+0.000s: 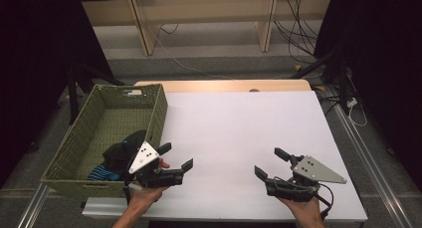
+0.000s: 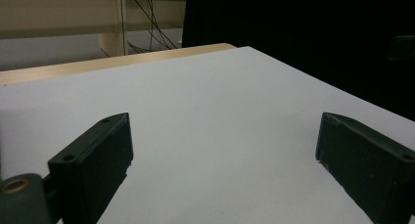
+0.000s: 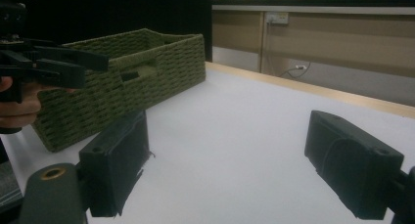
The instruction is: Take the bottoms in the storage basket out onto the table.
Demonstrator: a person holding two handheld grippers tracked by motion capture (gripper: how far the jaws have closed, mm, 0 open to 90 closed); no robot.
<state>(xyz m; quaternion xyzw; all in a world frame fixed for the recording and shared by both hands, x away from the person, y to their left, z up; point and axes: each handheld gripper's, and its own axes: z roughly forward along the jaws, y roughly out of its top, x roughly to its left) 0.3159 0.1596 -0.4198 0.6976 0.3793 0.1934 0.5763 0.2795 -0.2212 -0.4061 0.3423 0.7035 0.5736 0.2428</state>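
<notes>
My left gripper (image 1: 176, 157) sits near the table's front edge, just right of the green woven basket (image 1: 80, 138), its jaws wide apart with nothing between them. In the left gripper view the left gripper (image 2: 222, 141) looks across bare white tabletop (image 2: 210, 101). My right gripper (image 1: 268, 162) rests at the front right, open and empty; in the right gripper view the right gripper (image 3: 227, 145) faces the basket (image 3: 161, 67) and the other hand's gripper (image 3: 54, 62). Dark clothing with a blue striped piece (image 1: 117, 158) lies in the basket's near end.
The white table (image 1: 239, 123) has a wooden strip along its far edge (image 1: 224, 85). Wooden shelving (image 1: 204, 19) and cables stand on the floor beyond. Black curtains close both sides. A tripod leg (image 1: 74, 93) stands left of the basket.
</notes>
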